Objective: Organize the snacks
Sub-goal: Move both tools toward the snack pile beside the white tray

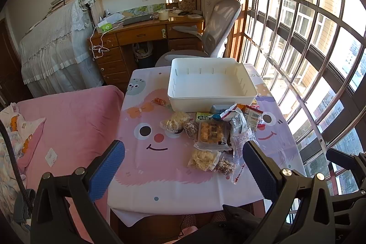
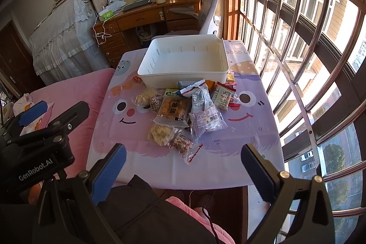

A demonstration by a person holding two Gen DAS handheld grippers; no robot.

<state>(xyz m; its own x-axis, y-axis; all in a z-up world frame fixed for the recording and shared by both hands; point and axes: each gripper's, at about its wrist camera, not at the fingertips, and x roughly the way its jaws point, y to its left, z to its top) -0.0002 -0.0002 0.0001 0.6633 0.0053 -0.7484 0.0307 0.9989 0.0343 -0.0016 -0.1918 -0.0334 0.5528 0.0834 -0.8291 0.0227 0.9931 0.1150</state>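
- Both grippers hang above the near table edge: left gripper (image 1: 183, 166) and right gripper (image 2: 183, 166), fingers spread wide, nothing between them.
- The snack packets (image 2: 183, 111) lie heaped mid-table, just in front of the empty white bin (image 2: 185, 63).
- Best start, I judge: take the nearest clear packet (image 2: 160, 134) by its sealed edge, pinching lightly so nothing crumbles.
- A cartoon-face tablecloth (image 1: 148, 175) covers the table; pink bed (image 1: 75, 116) left, barred window (image 1: 297, 38) right.

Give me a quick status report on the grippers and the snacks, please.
Left gripper open, right gripper open, both holding nothing. Snack packets piled on the table, white bin empty behind them. Nothing in the way.
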